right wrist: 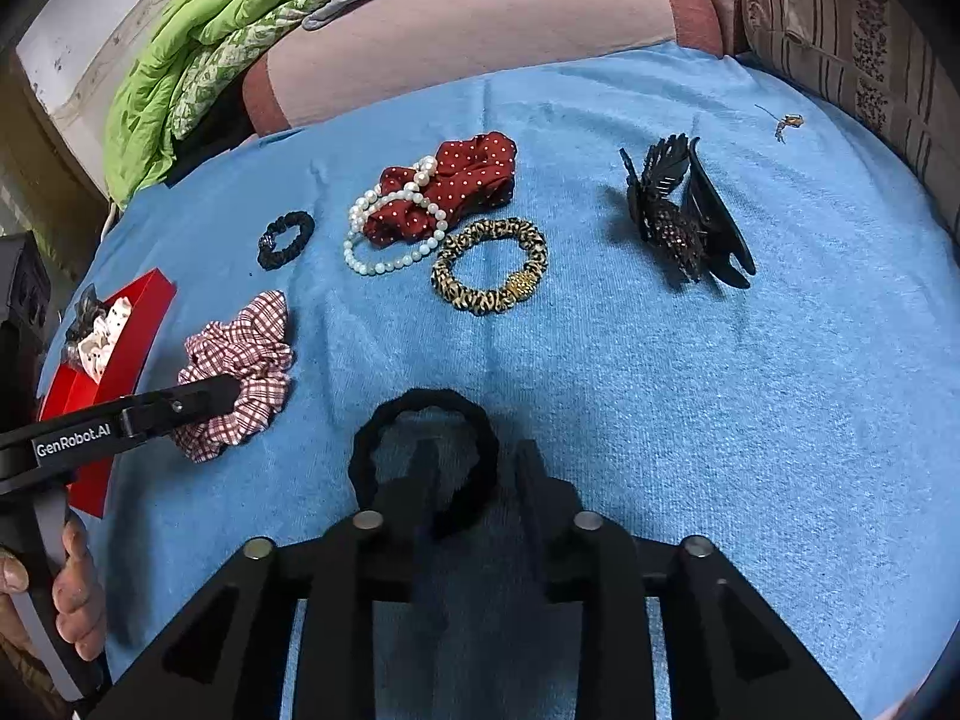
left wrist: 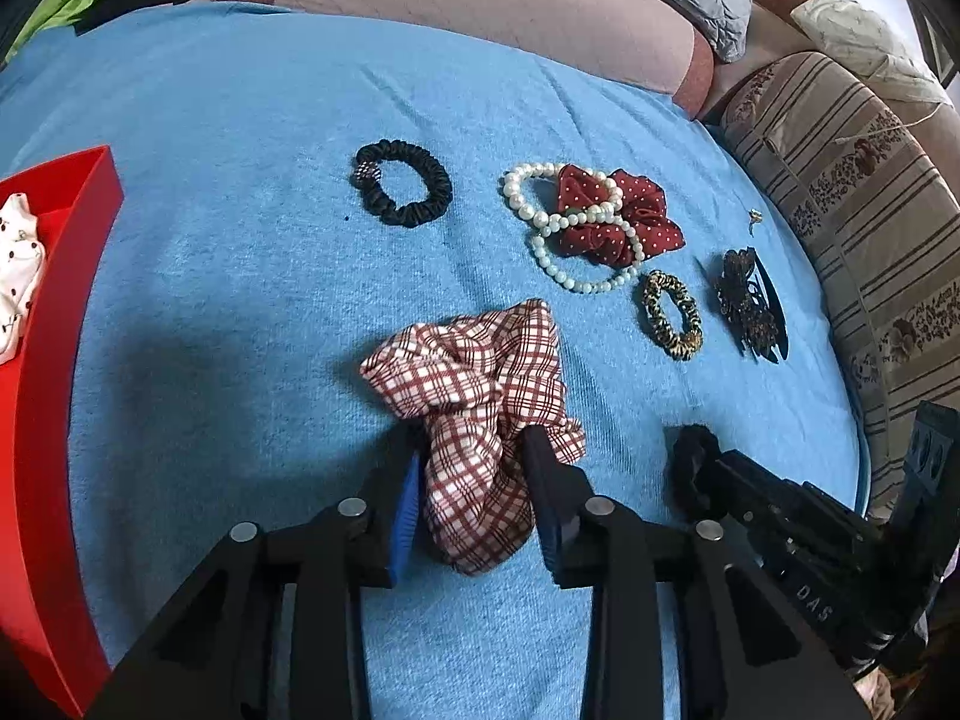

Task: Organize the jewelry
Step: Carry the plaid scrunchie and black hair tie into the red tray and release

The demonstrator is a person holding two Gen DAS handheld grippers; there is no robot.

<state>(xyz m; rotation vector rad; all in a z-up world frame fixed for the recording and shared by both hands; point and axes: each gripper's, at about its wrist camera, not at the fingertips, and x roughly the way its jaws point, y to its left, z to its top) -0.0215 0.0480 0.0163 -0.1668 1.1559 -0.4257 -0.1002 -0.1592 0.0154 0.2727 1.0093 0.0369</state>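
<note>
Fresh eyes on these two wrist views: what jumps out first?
The bright blue towel fills both views, strewn with hair ties. The left claw straddles a red-checked scrunchie at the near edge, jaws apart, and the right claw sits over a black hair tie. Farther back, a pearl bracelet drapes over a dark red dotted scrunchie, with a black hair clip to their right and a red tray at the far left.

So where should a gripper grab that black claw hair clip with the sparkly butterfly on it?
Take the black claw clip across its smooth curved back, coming down from above. It lies on its side on the blue towel, with the teeth and the beaded butterfly on the near-left side, so the plain arched spine looks like the firmer hold.
</note>
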